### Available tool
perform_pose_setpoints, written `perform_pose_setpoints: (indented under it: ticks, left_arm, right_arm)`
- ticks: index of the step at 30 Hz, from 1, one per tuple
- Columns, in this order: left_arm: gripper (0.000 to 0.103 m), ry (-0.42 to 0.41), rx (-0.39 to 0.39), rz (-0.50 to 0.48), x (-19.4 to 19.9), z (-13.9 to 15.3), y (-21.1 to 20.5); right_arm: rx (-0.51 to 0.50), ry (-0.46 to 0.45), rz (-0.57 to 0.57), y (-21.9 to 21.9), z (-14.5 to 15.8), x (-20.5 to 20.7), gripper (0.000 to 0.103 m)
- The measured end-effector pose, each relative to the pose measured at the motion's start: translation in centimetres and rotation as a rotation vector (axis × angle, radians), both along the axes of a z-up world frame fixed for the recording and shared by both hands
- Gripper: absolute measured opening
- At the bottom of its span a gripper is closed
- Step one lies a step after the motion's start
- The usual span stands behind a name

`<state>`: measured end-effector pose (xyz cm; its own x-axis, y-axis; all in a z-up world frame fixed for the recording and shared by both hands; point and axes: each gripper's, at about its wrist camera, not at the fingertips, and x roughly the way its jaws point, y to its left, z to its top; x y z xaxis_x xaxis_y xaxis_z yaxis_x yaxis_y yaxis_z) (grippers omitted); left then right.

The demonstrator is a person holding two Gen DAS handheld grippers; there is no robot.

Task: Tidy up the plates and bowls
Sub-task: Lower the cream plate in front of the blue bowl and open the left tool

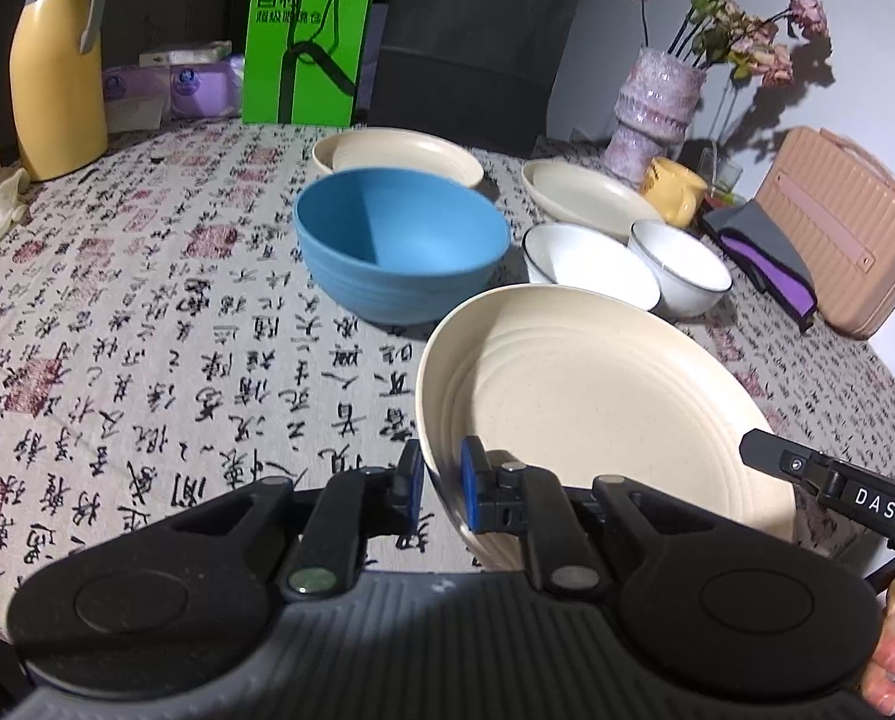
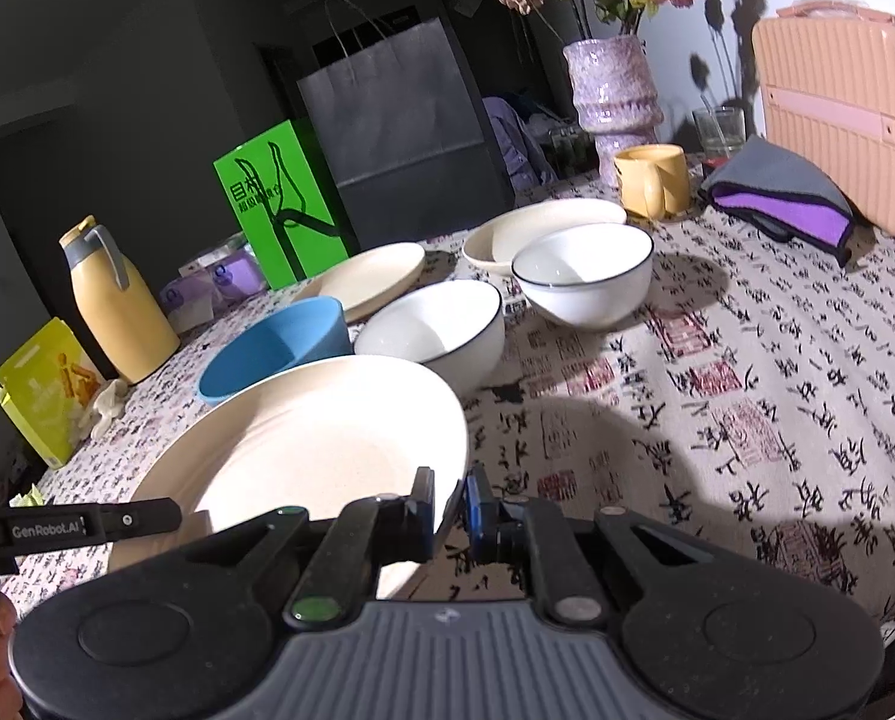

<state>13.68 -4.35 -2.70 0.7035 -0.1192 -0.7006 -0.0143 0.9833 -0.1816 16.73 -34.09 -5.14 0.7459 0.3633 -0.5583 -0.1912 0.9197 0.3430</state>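
Note:
Both grippers pinch one cream plate (image 1: 597, 408) by opposite edges of its rim, holding it tilted just above the patterned tablecloth. My left gripper (image 1: 441, 489) is shut on its left rim; my right gripper (image 2: 450, 507) is shut on the right rim of that plate (image 2: 303, 450). Behind it stand a blue bowl (image 1: 396, 243) and two white bowls with dark rims (image 1: 585, 264) (image 1: 681, 267). Two more cream plates (image 1: 399, 156) (image 1: 585, 195) lie farther back. The right wrist view shows the blue bowl (image 2: 273, 348) and white bowls (image 2: 435, 330) (image 2: 585, 279) too.
At the table's far side are a yellow thermos jug (image 1: 54, 66), a green bag (image 1: 306, 39), a dark paper bag (image 1: 477, 48), a purple vase with flowers (image 1: 657, 102), a yellow mug (image 1: 675, 189), a folded cloth (image 1: 765, 258) and a pink case (image 1: 843, 228). Tissue packs (image 1: 165, 90) sit left.

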Motion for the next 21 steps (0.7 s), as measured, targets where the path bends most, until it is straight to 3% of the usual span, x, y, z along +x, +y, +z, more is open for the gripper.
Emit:
perform_pose_setpoints:
  ticks: [16, 21]
  left_arm:
    - [0.015, 0.112, 0.009, 0.001, 2.1, -4.9, -0.1]
    - [0.015, 0.099, 0.021, -0.006, 2.0, -5.0, -0.2]
  right_arm:
    - [-0.031, 0.089, 0.008, 0.3, -4.3, 1.6, 0.009]
    - [-0.029, 0.082, 0.013, 0.4, -4.5, 1.6, 0.010]
